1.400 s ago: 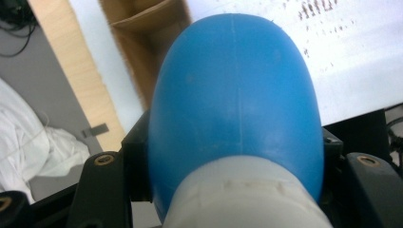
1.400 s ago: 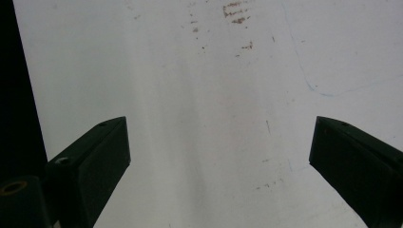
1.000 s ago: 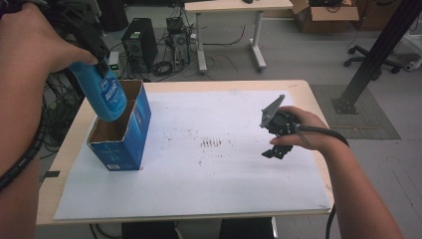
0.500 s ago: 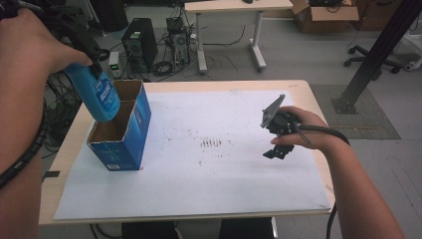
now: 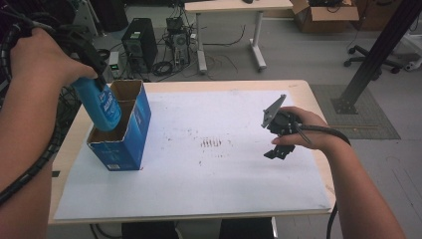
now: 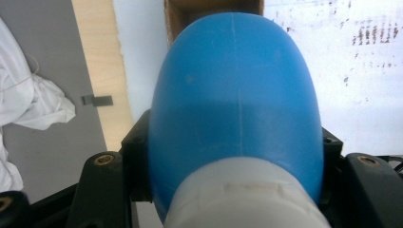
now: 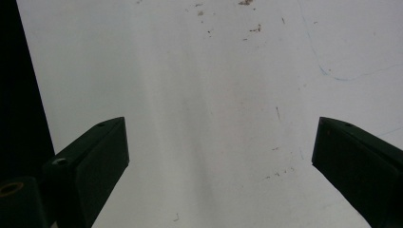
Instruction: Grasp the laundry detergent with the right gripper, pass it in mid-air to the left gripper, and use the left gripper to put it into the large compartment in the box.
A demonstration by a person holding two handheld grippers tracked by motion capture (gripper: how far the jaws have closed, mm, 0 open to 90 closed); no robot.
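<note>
One blue bottle [image 5: 101, 103] and one blue box [image 5: 122, 130] sit at the left of the frame; their label writing is too small to read. The left gripper [image 5: 92, 57] clamps the bottle, tilted over the box's open top, while the right gripper [image 5: 276, 130] hangs wide open and empty over the white surface [image 5: 209, 184] at right
</note>
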